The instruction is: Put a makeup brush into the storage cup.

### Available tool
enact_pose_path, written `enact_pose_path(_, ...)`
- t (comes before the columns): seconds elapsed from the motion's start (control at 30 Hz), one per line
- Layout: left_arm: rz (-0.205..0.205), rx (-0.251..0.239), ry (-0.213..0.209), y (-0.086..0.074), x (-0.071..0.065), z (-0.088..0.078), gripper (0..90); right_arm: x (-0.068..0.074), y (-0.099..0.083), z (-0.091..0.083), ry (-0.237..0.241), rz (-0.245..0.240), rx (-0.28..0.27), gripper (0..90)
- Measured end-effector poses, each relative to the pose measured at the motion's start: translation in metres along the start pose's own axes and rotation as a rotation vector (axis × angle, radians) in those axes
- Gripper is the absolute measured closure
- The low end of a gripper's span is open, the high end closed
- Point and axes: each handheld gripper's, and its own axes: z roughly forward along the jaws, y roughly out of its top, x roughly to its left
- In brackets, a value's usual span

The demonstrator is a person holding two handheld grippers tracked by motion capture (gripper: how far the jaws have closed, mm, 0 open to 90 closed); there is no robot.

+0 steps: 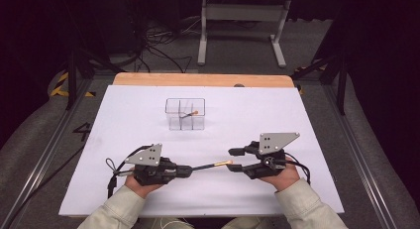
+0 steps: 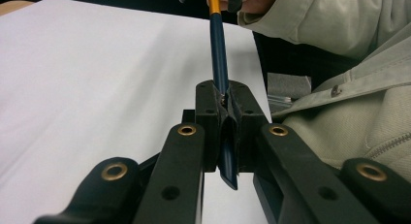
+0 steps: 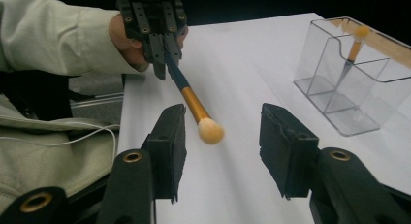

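So, my left gripper (image 1: 189, 170) has its jaws clamped tight on the dark blue handle of a slim makeup brush with a gold ferrule and pale fluffy tip (image 3: 194, 107); brush sticks out level above the white worktop (image 1: 148, 115), pointing at my right gripper (image 3: 220, 151); that one's jaws are partway open, and the brush tip sits in the gap between them, touching neither pad as far as I can see; clear plastic compartment box (image 1: 185, 113) sits further back, another small brush (image 3: 353, 52) leaning inside it.
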Motion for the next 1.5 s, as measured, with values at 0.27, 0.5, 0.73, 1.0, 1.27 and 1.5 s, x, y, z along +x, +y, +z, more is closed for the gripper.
enact_pose_path(0.27,0.005,-0.001,-0.001,-0.0003,0.0,0.0007,84.5,0.0007,-0.0046,0.0041,0.038,0.007,-0.008,67.8)
enact_pose_path(0.5,0.01,-0.002,-0.002,-0.001,0.0004,0.0013,84.5,0.003,-0.0044,0.0033,0.054,-0.015,-0.011,80.9)
enact_pose_path(0.73,0.012,-0.004,-0.011,-0.002,0.0012,0.0018,84.4,0.0017,-0.0049,0.0027,0.072,-0.022,-0.013,82.1)
enact_pose_path(1.0,0.012,-0.007,-0.022,-0.0029,0.0018,0.0018,84.2,0.0019,-0.0039,0.002,0.082,-0.038,-0.014,82.5)
enact_pose_path(1.27,0.014,-0.007,-0.028,-0.0033,0.0023,0.002,83.9,0.0027,-0.0033,0.0015,0.089,-0.045,-0.013,82.7)
enact_pose_path(1.5,0.019,-0.012,-0.027,-0.0032,0.0018,0.002,83.5,0.0025,-0.0022,0.0006,0.104,-0.044,-0.019,82.9)
